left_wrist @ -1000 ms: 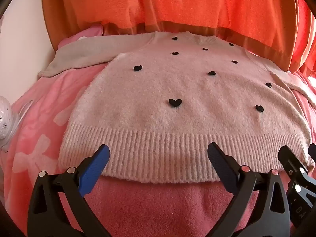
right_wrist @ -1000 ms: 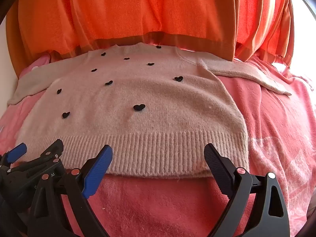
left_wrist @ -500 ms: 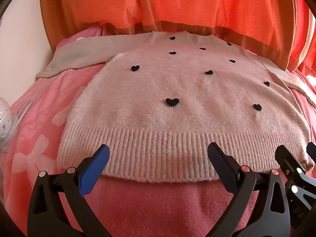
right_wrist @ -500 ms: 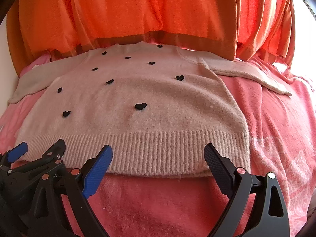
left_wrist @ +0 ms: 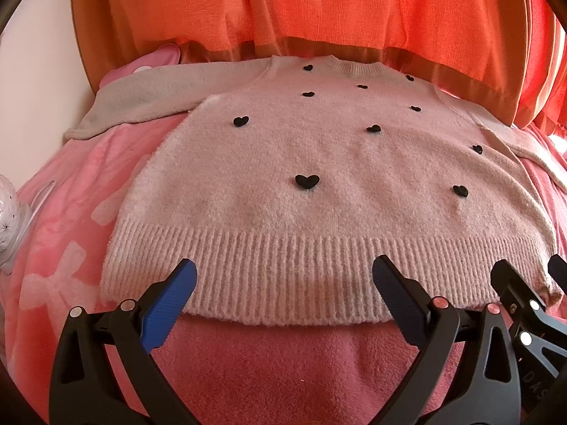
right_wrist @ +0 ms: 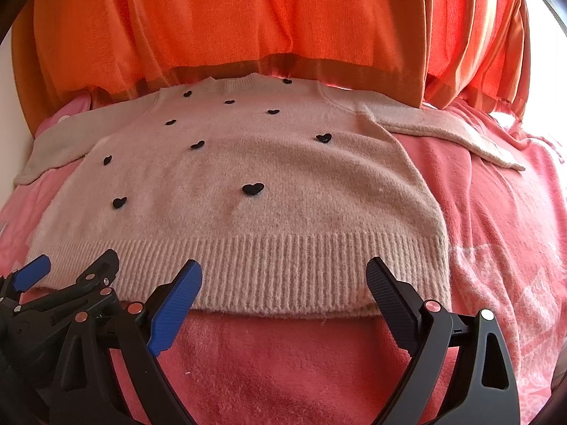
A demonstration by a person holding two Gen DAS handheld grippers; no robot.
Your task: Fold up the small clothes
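A small pale pink fuzzy sweater [left_wrist: 319,177] with black hearts lies flat, front up, on a pink blanket, both sleeves spread out sideways; it also shows in the right wrist view [right_wrist: 248,184]. Its ribbed hem faces me. My left gripper [left_wrist: 283,283] is open and empty, its fingertips over the left-middle of the hem. My right gripper [right_wrist: 283,283] is open and empty over the right part of the hem. Each gripper shows at the edge of the other's view.
The pink blanket [left_wrist: 63,233] with pale bow patterns covers the surface. An orange curtain [left_wrist: 319,10] hangs right behind the sweater's collar. A white patterned object [left_wrist: 7,219] sits at the far left edge. A white wall is at the left.
Both grippers have crept slightly forward toward the hem; the sweater sits a little lower and closer in both views. Jaws stay open.
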